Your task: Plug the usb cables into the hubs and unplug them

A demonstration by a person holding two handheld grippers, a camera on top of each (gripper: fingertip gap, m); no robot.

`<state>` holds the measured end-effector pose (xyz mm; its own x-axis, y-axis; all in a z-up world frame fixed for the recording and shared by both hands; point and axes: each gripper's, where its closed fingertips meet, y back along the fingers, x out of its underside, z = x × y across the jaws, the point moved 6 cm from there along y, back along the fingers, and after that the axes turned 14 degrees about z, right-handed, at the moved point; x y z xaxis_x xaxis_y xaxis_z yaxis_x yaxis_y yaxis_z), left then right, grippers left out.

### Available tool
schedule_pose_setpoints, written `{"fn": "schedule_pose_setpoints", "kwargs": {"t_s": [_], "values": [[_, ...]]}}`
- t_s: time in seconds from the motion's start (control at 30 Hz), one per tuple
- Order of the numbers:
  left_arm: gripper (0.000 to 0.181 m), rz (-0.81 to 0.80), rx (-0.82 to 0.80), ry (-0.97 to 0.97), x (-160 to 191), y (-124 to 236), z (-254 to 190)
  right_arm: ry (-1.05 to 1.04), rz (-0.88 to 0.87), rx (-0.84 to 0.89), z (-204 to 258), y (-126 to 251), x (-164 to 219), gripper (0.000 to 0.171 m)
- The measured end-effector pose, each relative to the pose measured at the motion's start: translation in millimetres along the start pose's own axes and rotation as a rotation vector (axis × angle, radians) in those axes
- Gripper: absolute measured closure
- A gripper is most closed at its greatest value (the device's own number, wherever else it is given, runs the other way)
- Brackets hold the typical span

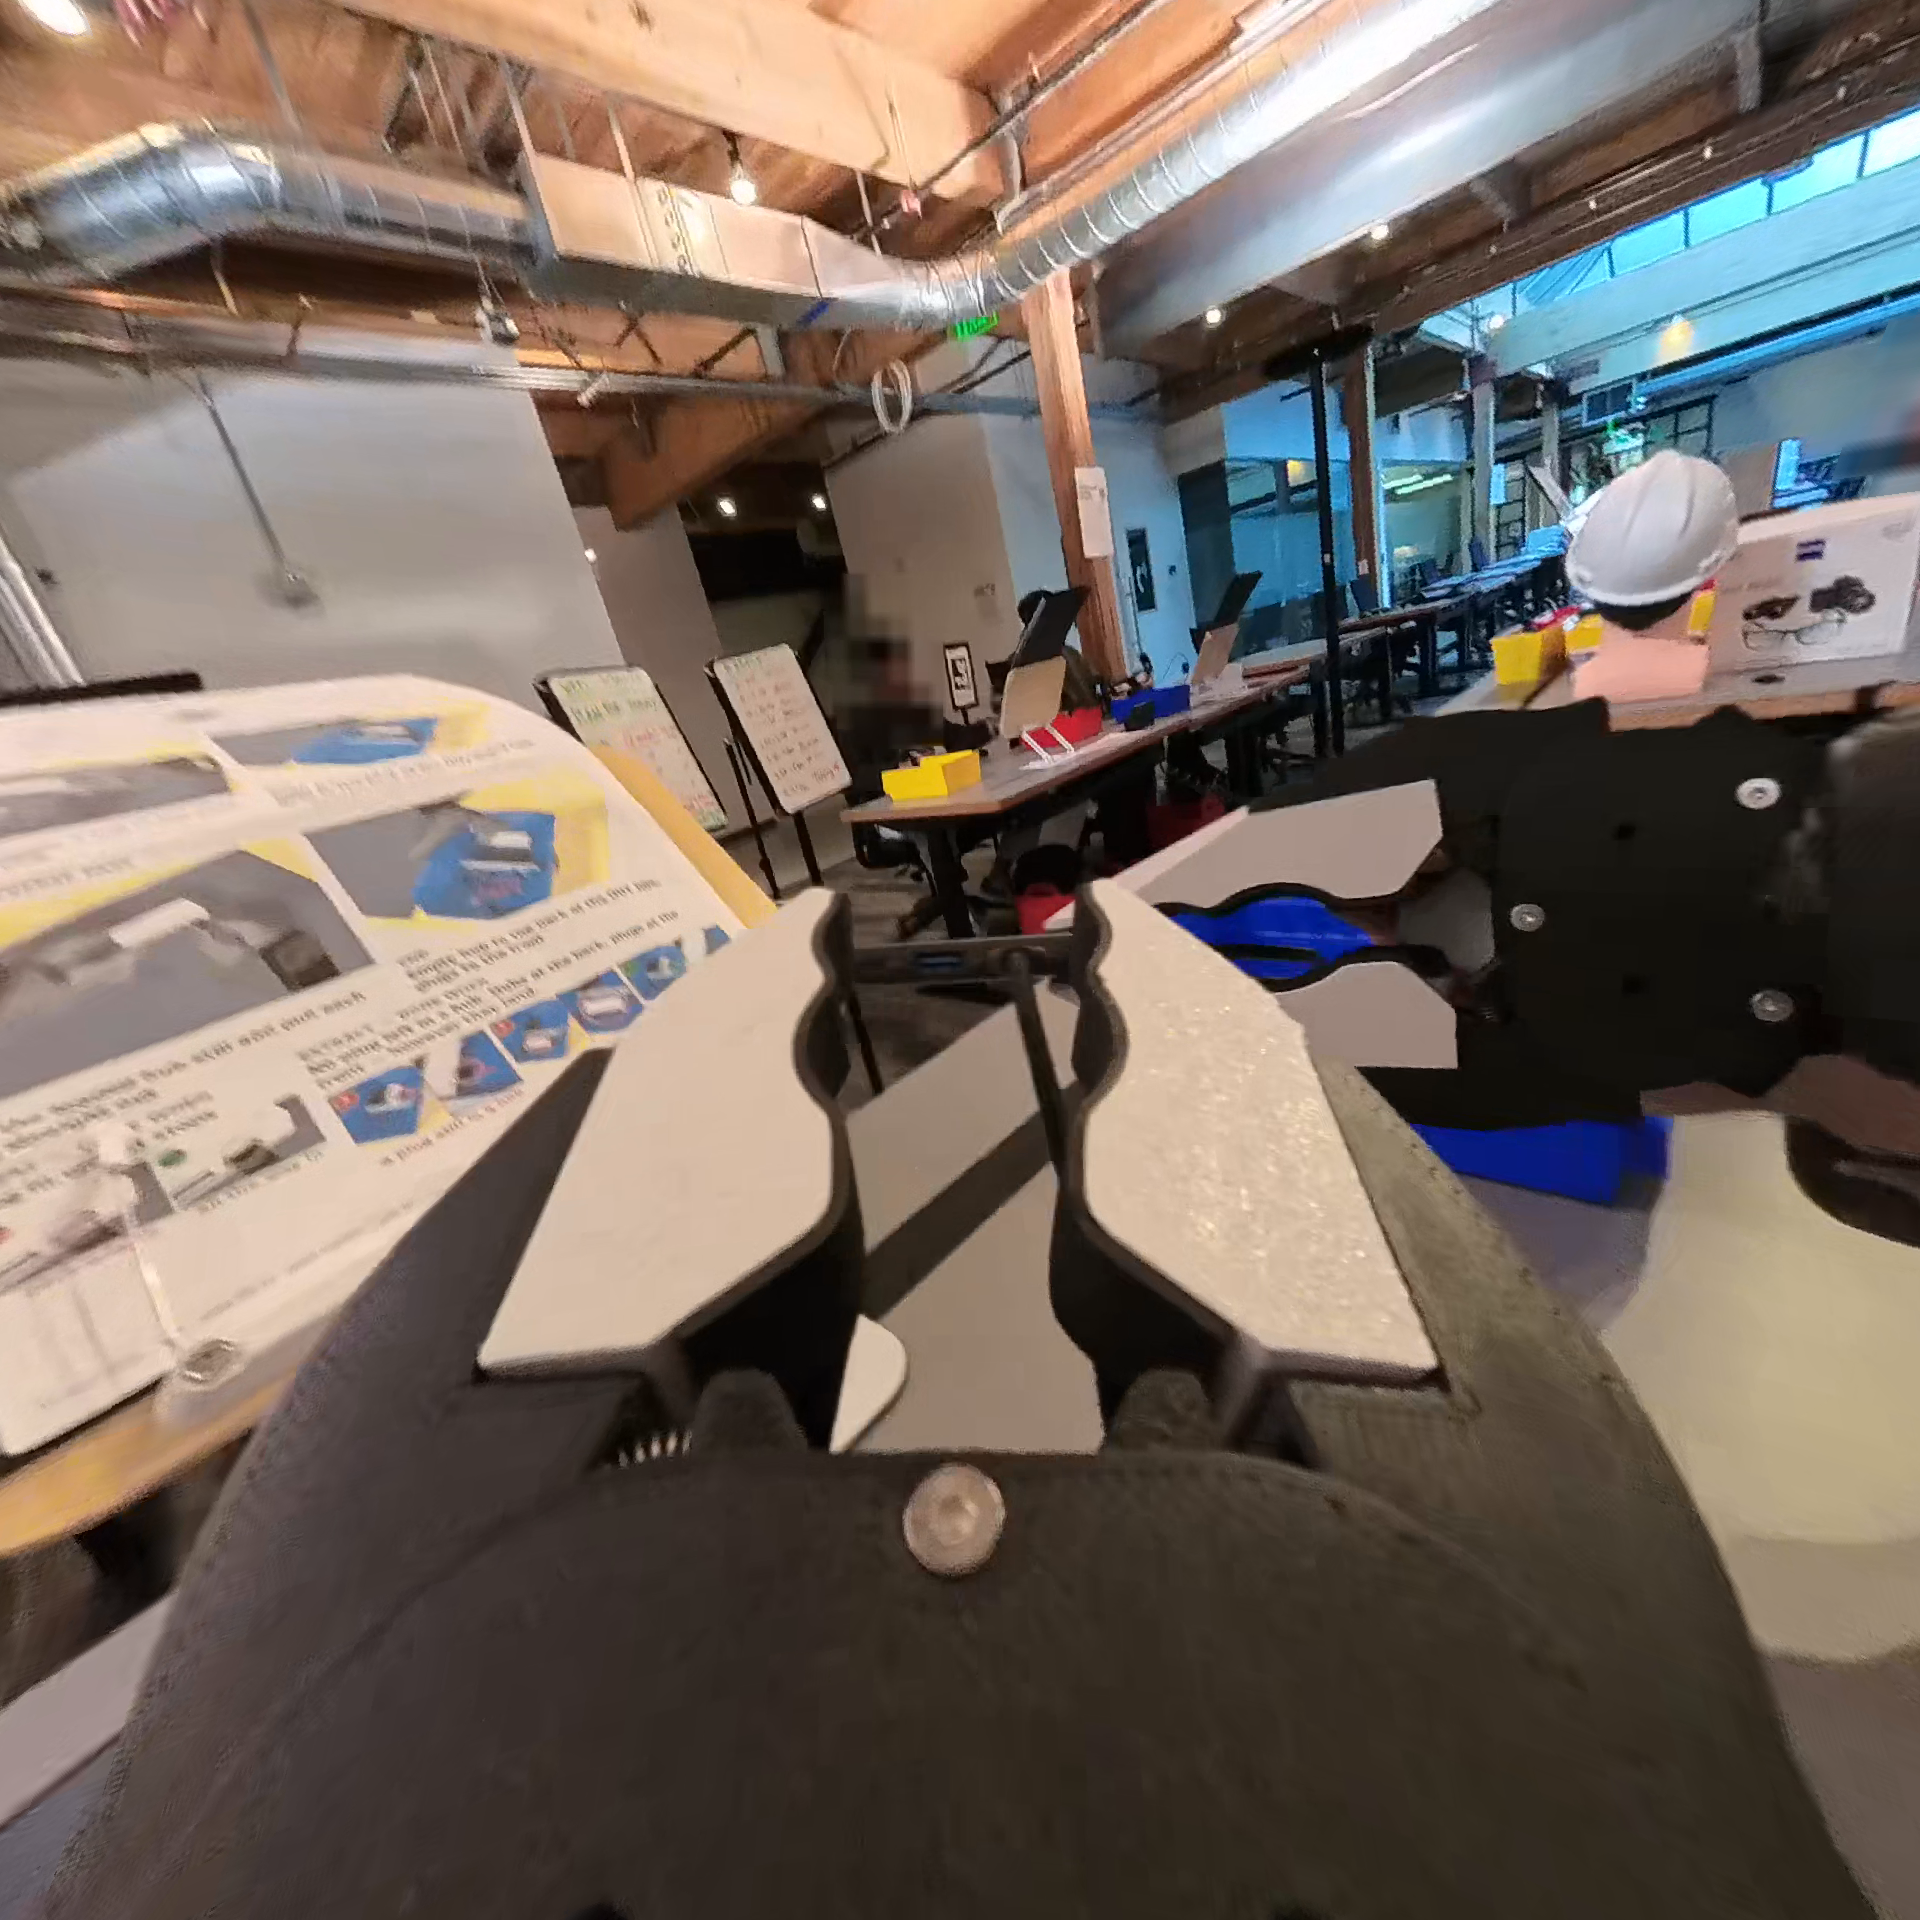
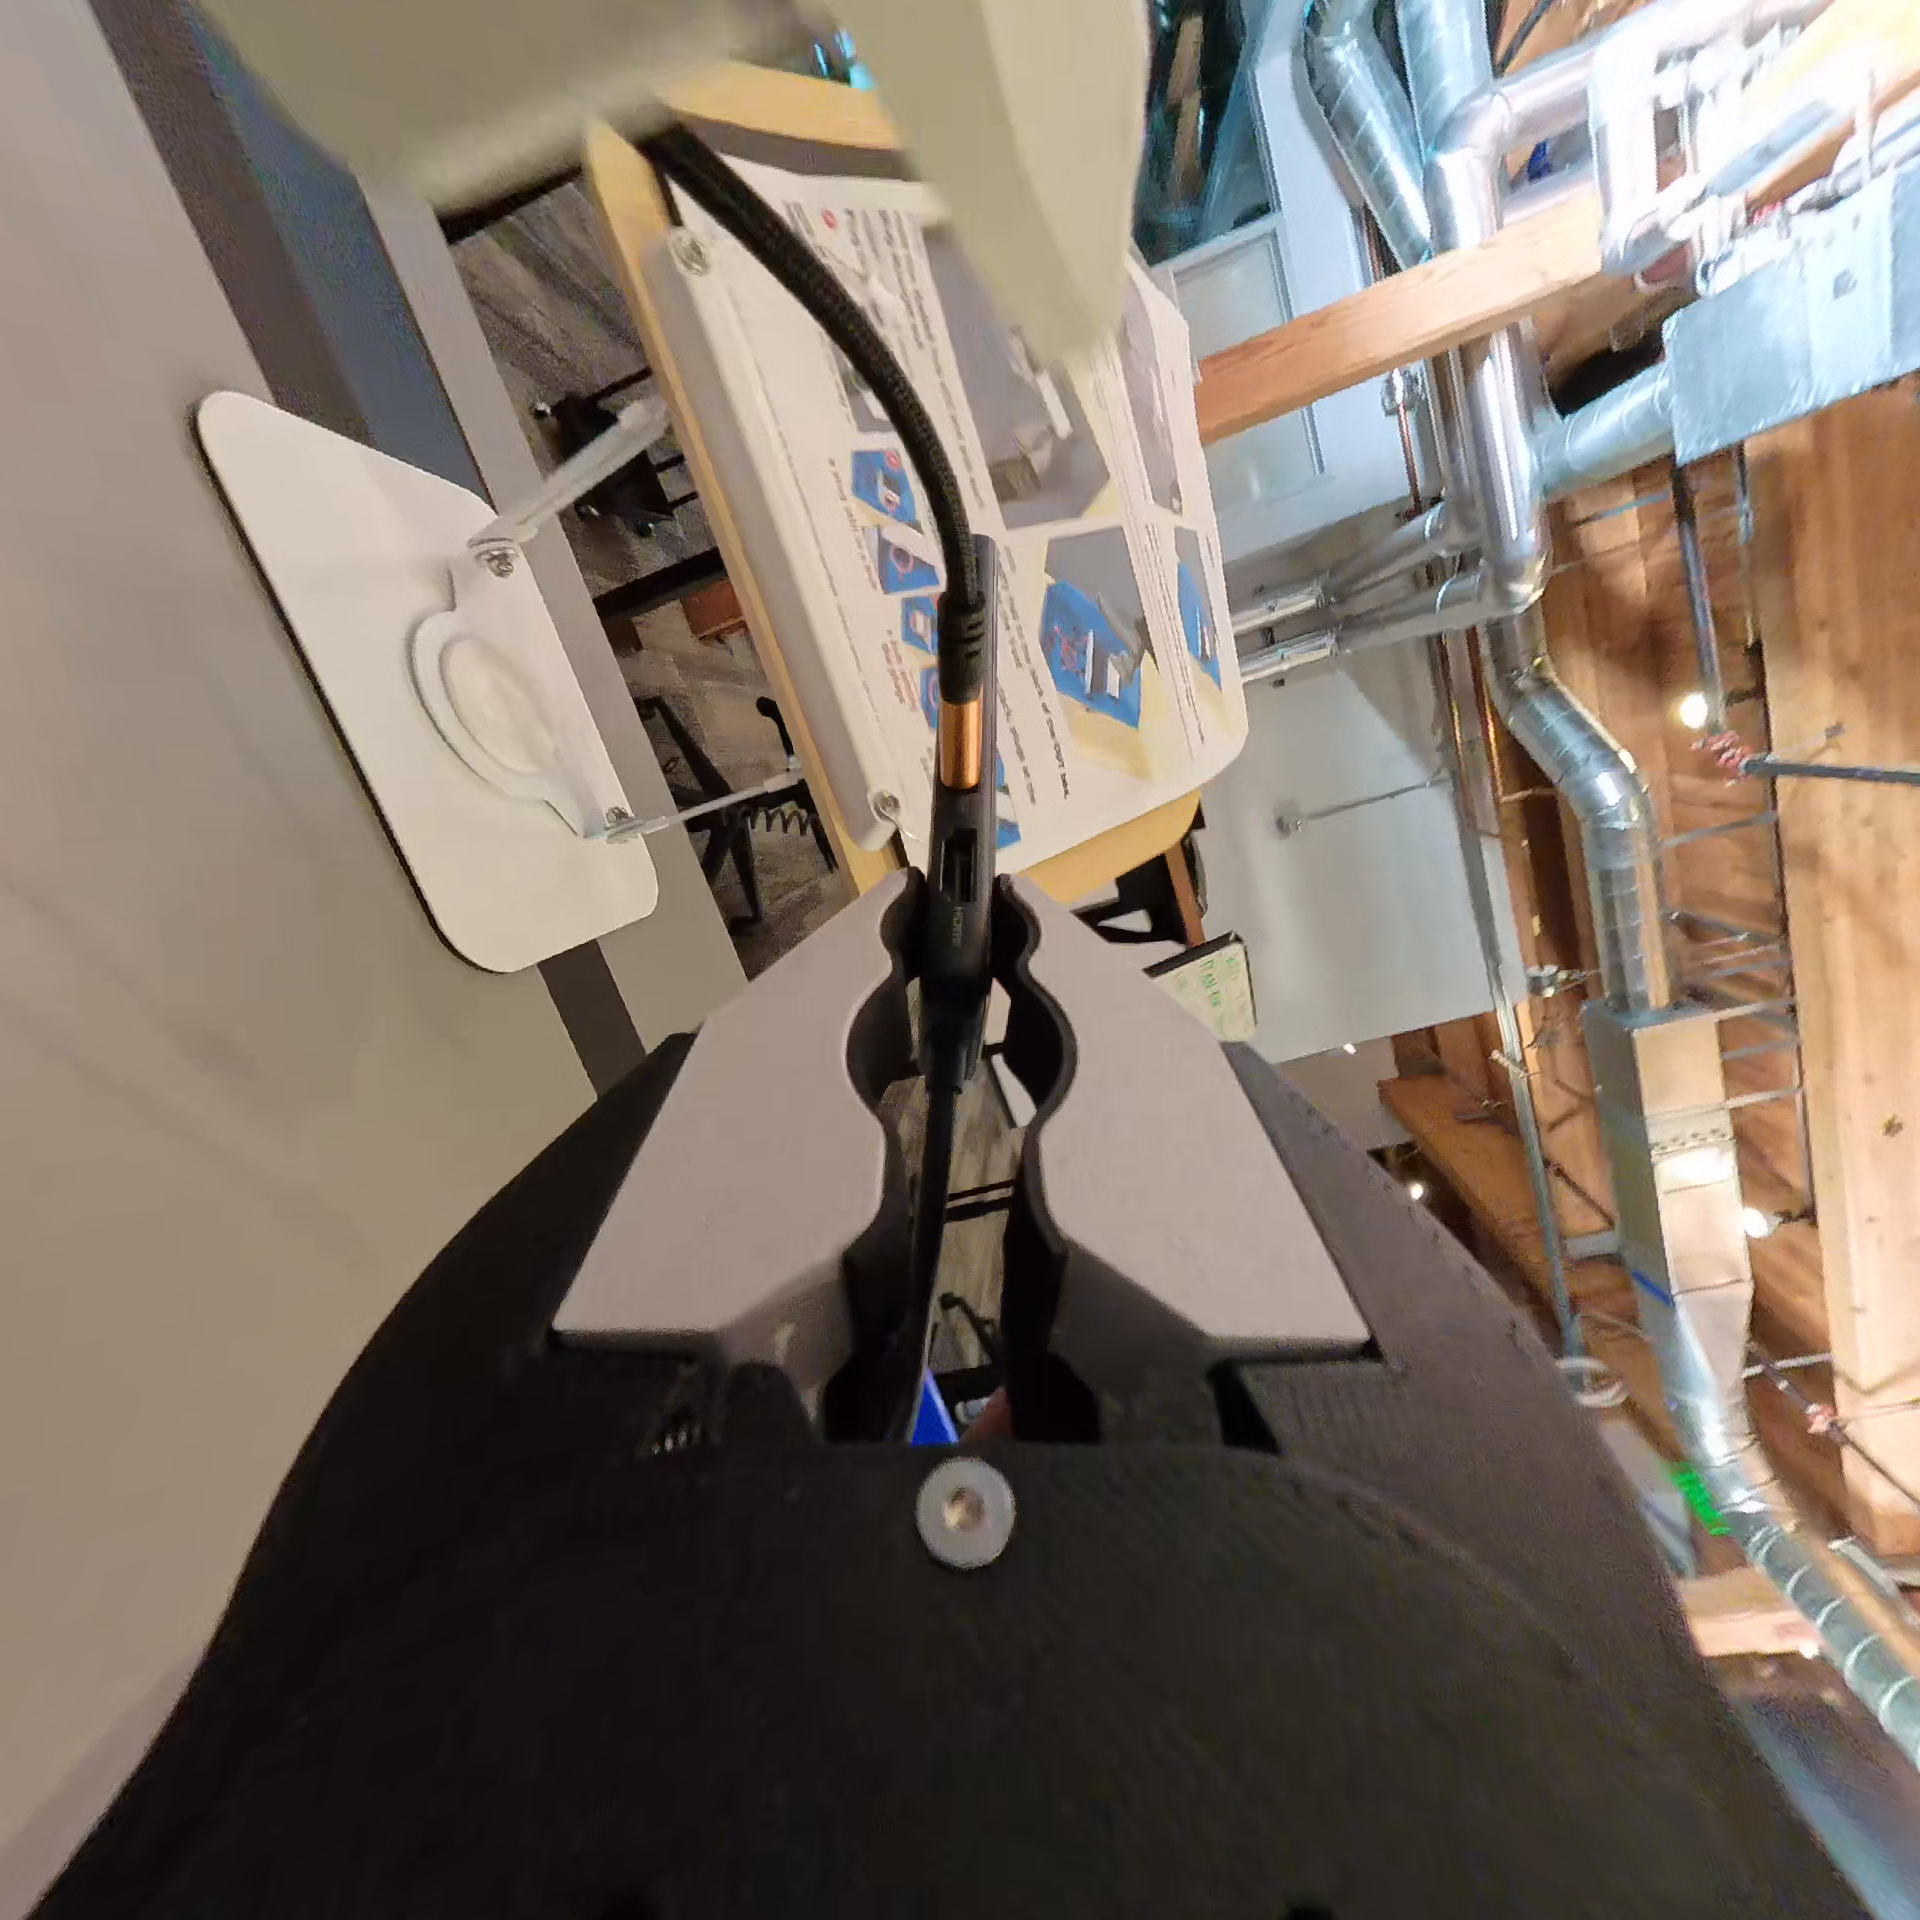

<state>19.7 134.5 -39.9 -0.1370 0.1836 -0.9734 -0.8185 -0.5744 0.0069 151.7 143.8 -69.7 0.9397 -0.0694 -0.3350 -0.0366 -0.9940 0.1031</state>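
Note:
My right gripper [image 2: 956, 883] is shut on a slim dark hub [image 2: 954, 935], held edge-on at the fingertips. A plug with a copper collar [image 2: 961, 743] sits in the hub's far end. Its black braided cable [image 2: 883, 395] curves up and away. In the left wrist view the hub [image 1: 925, 964] shows as a dark bar with a blue port just beyond my left gripper [image 1: 961, 914]. That gripper is open. A thin black cable [image 1: 1039, 1039] runs between its fingers, close to the right one. The right gripper's fingers [image 1: 1330, 831] reach in from the right.
A blue bin [image 1: 1538, 1153] sits on the cream table behind the right gripper. A laminated instruction sheet [image 1: 312, 935] stands on a board at the left, and shows in the right wrist view [image 2: 1039, 520] too. A white plate on a stand [image 2: 447, 675] is nearby. Desks and a person are far behind. Across from one pair of fingers to the other is roughly 9 cm.

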Motion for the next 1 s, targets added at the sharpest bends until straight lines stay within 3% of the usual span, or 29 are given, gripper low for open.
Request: {"fn": "schedule_pose_setpoints", "kwargs": {"t_s": [0.03,0.3,0.57,0.8,1.0], "values": [[0.141,-0.018,-0.009,-0.012,-4.8,3.7,2.7,-0.023,0.016,-0.010,-4.4,-1.7,4.9,0.163],[0.150,-0.067,-0.044,0.008,-22.6,22.6,31.4,-0.287,0.139,-0.076,-65.3,-11.8,65.5,0.162],[0.154,-0.035,-0.029,0.029,-13.3,17.6,41.4,-0.656,0.269,-0.359,-128.9,-37.0,154.7,0.162],[0.157,-0.018,-0.010,0.081,-4.3,13.2,46.6,-0.990,0.130,-0.365,-167.7,-58.0,210.6,0.162],[0.158,0.005,-0.015,0.088,3.1,9.1,48.8,-1.278,0.090,-0.360,-146.4,-83.1,261.5,0.162]]}}
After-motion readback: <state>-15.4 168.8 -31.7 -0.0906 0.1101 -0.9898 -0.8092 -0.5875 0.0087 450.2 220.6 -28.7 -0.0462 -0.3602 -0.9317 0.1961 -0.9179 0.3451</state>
